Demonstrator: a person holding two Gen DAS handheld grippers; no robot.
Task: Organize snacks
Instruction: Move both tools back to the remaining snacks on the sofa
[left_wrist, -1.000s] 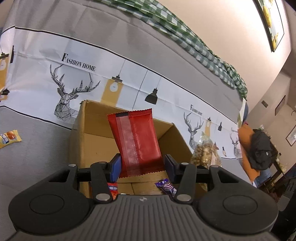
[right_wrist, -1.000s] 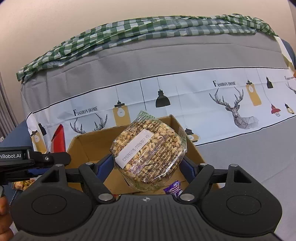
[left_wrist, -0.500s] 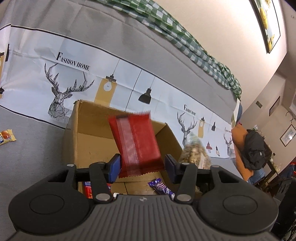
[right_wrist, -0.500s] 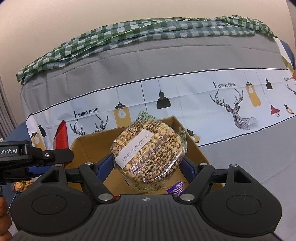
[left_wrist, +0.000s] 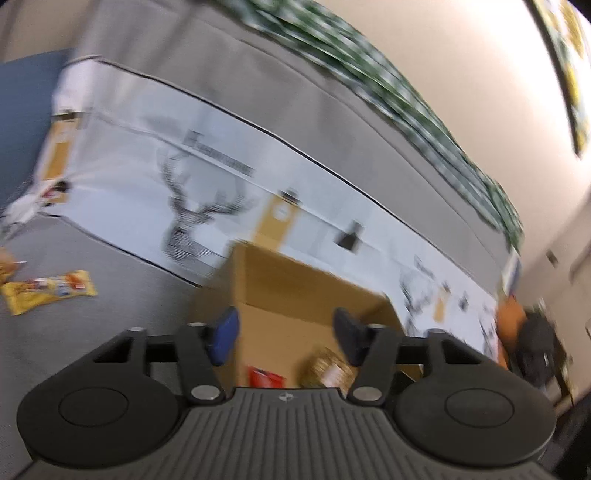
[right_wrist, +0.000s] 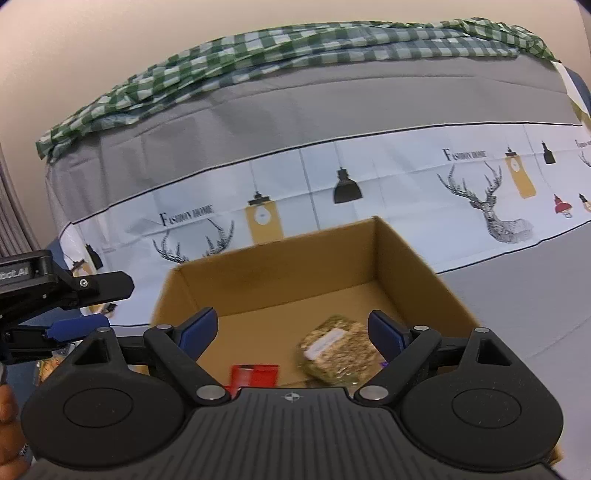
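Note:
An open cardboard box (right_wrist: 280, 280) stands on the grey cloth, and shows in the left wrist view (left_wrist: 295, 291) too. Inside it lie a red snack packet (right_wrist: 255, 374) and a clear bag of nut brittle (right_wrist: 338, 349); both also show blurred in the left wrist view, the packet (left_wrist: 264, 376) and the bag (left_wrist: 327, 369). My right gripper (right_wrist: 291, 334) is open and empty above the box. My left gripper (left_wrist: 286, 332) is open and empty over the box's near left edge; it also shows from the side in the right wrist view (right_wrist: 66, 310).
A yellow snack packet (left_wrist: 48, 290) lies on the grey cloth left of the box. A deer-print cloth (right_wrist: 369, 184) hangs behind the box, with a green checked cloth (right_wrist: 295, 55) on top. A dark bag (left_wrist: 535, 347) sits far right.
Both grippers opened. The red packet and the nut brittle bag dropped into the box. The left gripper swung left, blurring its view.

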